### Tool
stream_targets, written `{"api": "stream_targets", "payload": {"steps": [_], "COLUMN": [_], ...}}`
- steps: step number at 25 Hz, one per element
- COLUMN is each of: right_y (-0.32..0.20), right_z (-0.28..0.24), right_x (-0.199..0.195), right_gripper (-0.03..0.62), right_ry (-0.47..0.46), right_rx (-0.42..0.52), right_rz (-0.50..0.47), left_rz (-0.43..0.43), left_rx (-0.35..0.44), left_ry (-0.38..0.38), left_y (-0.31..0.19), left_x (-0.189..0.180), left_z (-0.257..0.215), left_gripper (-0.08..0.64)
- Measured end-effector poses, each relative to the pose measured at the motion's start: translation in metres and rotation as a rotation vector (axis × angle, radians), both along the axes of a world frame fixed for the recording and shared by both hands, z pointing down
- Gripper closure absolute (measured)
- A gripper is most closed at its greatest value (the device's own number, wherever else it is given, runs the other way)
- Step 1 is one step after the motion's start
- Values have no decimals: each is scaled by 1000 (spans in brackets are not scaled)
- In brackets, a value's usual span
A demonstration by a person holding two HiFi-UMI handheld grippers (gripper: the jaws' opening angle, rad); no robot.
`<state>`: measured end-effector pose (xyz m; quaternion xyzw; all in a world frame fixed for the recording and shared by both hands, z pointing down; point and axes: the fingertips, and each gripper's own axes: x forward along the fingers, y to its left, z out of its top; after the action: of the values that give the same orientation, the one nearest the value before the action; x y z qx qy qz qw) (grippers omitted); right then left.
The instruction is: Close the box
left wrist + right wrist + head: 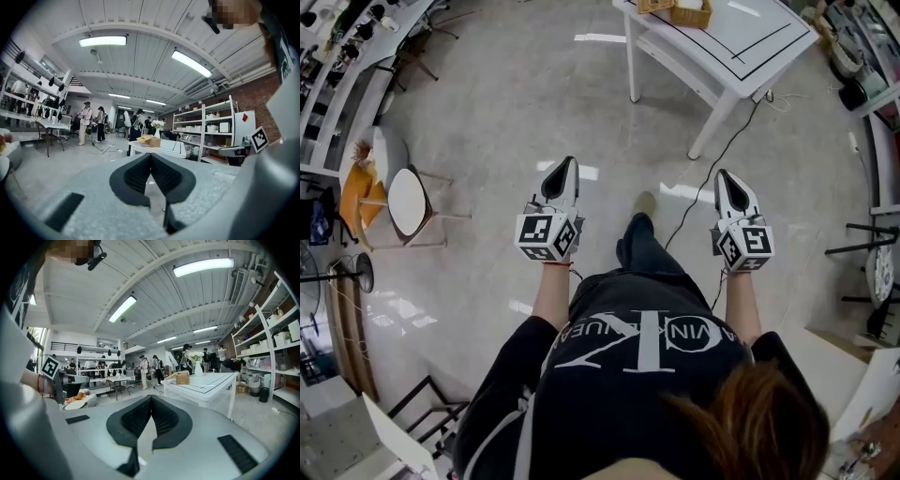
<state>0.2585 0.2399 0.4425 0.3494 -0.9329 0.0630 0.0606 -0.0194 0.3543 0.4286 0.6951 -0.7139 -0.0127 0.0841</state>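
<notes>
A wicker box (692, 13) stands on the far end of a white table (750, 47), several steps ahead of me. It shows as a small woven box (182, 377) with a flap leaning up on its left side, and also as the box (149, 140) on the table (159, 149). My left gripper (569, 163) and right gripper (722, 174) are held out over the floor, well short of the table. The left gripper (150, 154) is shut and holds nothing. The right gripper (151, 397) is shut too, with nothing in it.
A round white stool (407, 202) and an orange seat (356, 187) stand to my left. A black cable (712, 169) runs over the floor toward the table leg. White shelves (206, 126) line the right wall. People (85, 123) stand far back. A vase of flowers (195, 363) sits behind the box.
</notes>
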Motion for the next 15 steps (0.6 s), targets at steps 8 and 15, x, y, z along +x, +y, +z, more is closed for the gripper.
{"api": "stream_targets", "payload": {"steps": [8,15], "right_y": [-84,-154], "right_z": [-2,-7], "right_x": [-42,-84], "right_gripper": [483,472], "right_ry": [12,28], "right_rx": [-35,-28], "right_rz": [-9,-43], "left_rz": [7,19], "left_rx": [-24,-46], "left_ry": [-1,-5], "left_y": [-88,-164], "left_x": [-35,-62], "left_z": [-12,-17], "left_gripper": [549,549]}}
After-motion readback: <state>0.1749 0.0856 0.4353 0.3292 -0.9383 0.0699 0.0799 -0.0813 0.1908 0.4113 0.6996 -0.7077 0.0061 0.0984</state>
